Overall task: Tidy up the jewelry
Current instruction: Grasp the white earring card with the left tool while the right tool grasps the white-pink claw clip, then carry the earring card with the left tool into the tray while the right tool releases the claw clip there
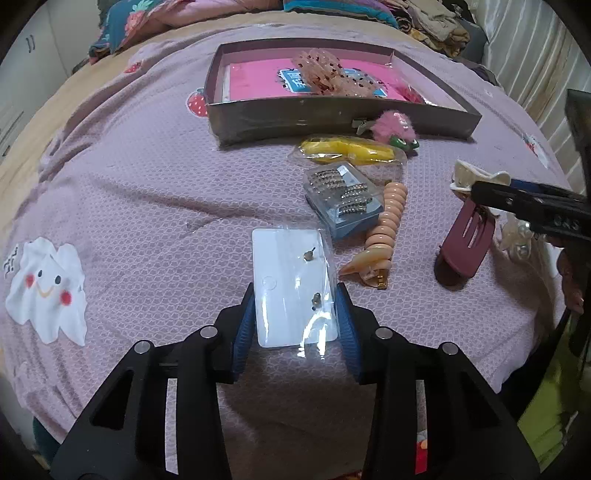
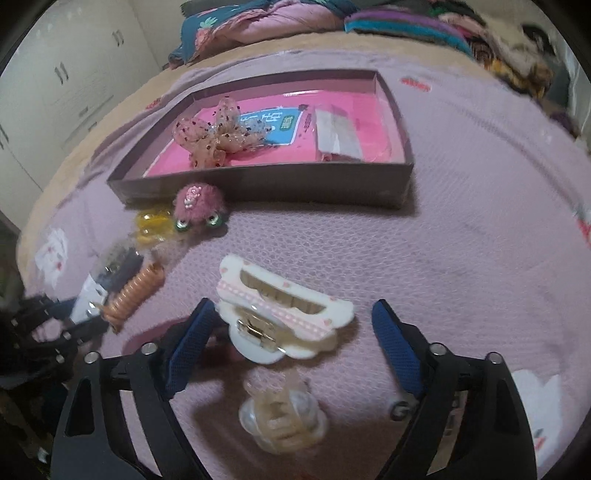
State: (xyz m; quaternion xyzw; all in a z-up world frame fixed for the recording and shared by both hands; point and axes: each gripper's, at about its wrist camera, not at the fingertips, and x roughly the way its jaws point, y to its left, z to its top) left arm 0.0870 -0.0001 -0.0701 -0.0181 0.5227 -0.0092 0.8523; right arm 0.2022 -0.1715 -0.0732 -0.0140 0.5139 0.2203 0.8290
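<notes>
Pinching the earring card [image 1: 291, 288], the left hand-held gripper [image 1: 295, 317].

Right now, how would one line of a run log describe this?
left hand-held gripper: shut on earring card | right hand-held gripper: open around white clip | box: bow inside

We're looking at a bed [image 1: 147, 192] wearing a lilac cartoon-print sheet, bedding and clothes [image 2: 424, 26] piling up at its far end, white wardrobe doors [image 2: 74, 74] standing off left.
</notes>
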